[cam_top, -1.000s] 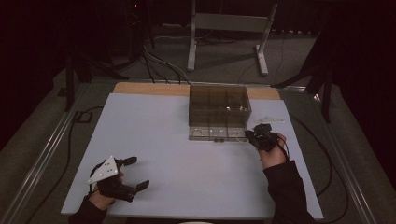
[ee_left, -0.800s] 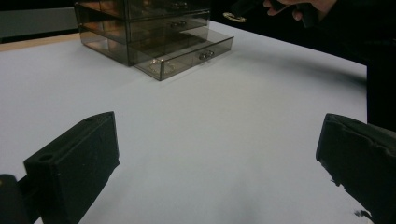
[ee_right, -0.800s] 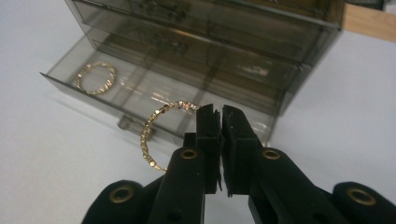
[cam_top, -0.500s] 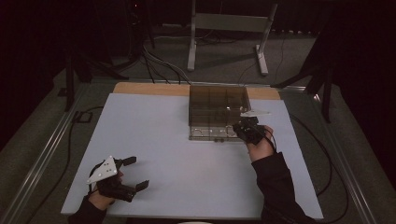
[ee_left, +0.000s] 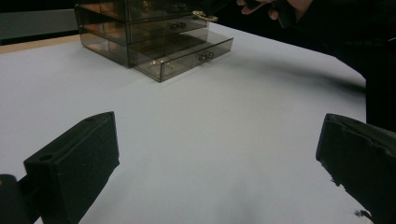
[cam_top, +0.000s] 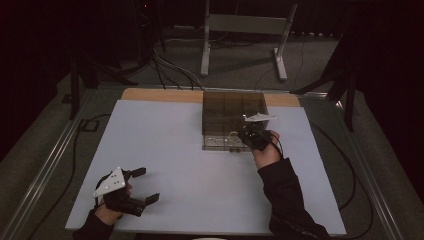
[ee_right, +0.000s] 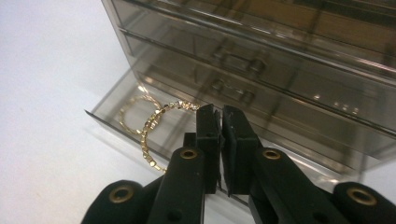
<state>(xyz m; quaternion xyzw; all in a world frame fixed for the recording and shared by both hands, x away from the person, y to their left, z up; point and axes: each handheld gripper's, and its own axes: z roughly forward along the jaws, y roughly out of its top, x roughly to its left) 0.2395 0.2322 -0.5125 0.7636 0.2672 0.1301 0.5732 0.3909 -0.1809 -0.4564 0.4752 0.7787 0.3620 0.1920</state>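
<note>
- Left gripper (cam_top: 141, 185): matte black blocky jaws spread wide, nothing between them, low over the table's (cam_top: 165, 145) near-left corner.
- Right gripper (ee_right: 218, 122): jaws pinched on a gold beaded chain (ee_right: 148, 136), which drapes over the front wall of the open bottom drawer (ee_right: 112, 125); a twisted gold ring (ee_right: 131, 115) lies inside.
- Smoked clear-plastic drawer organizer (cam_top: 233, 112), boxy, at the table's far centre.
- Table top pale, smooth; dark room, metal stand (cam_top: 244, 30) behind.

Left gripper (cam_top: 141, 186) rests with jaws spread; right gripper (ee_right: 219, 122) jaws pinched.
</note>
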